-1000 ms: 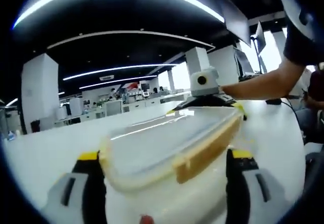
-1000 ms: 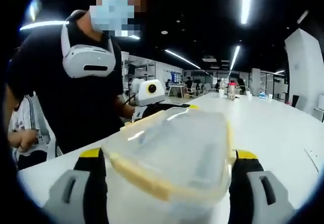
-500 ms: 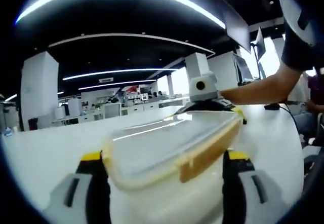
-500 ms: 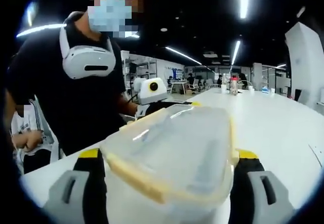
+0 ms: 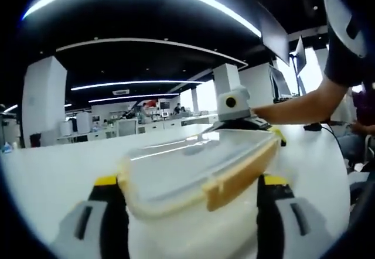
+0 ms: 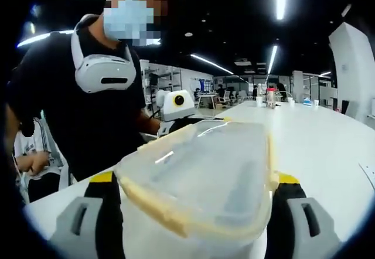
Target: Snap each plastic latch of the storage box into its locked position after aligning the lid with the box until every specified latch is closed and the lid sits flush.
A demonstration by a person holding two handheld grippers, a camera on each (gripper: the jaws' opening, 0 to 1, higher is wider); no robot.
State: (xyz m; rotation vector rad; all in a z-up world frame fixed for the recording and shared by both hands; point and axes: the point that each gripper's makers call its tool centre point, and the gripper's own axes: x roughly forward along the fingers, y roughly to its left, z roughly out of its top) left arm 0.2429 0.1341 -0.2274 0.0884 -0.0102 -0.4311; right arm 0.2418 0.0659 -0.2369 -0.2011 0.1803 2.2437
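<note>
- Left gripper view: storage box (image 5: 193,212) sits on white table (image 5: 47,171), lid (image 5: 193,165) on top with yellowish latch (image 5: 237,177) along its right edge. Left gripper (image 5: 190,212) jaws spread either side of the box. Right gripper (image 5: 237,109) beyond the box. Open office behind, ceiling light strips.
- Right gripper view: right gripper (image 6: 193,212) jaws spread, flanking the box's near end. Left gripper (image 6: 176,109) at its far end. Person (image 6: 88,112) stands left of the box; table runs off right.

Both cameras sit low and very close to the storage box (image 5: 199,177) (image 6: 199,183), at opposite ends, facing each other across the white surface (image 5: 47,171) (image 6: 328,142). Each looks along its own jaws. Shared scene: the box, plus the opposing hand-held gripper beyond its far end.
</note>
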